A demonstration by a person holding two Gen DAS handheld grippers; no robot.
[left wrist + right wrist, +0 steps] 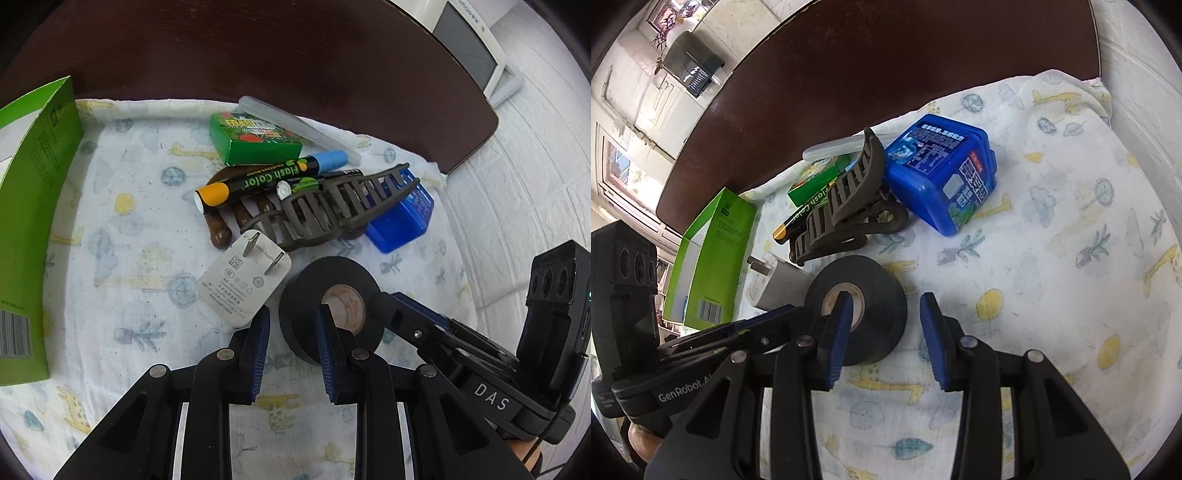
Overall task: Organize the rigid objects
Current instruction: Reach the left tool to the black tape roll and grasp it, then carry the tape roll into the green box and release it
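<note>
The black tape roll [328, 306] is a thick matte ring with a pale tan cardboard core (some reddish print shows inside), lying flat on the animal-print cloth [122, 266] just in front of the grey hair claw [332, 206] and beside the white plug adapter [243, 282]. The left gripper [291, 354] and the right gripper [884, 341] both stand with fingers apart, each straddling one wall of the roll with one blue pad [839, 332] over the core, clamped on nothing.

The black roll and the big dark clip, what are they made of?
The black roll looks like matte fabric or vinyl tape wound round a tan cardboard-looking core. The dark clip looks like hard moulded plastic with a dull sheen; its thin stiff teeth suggest that, though I can't be sure.
</note>
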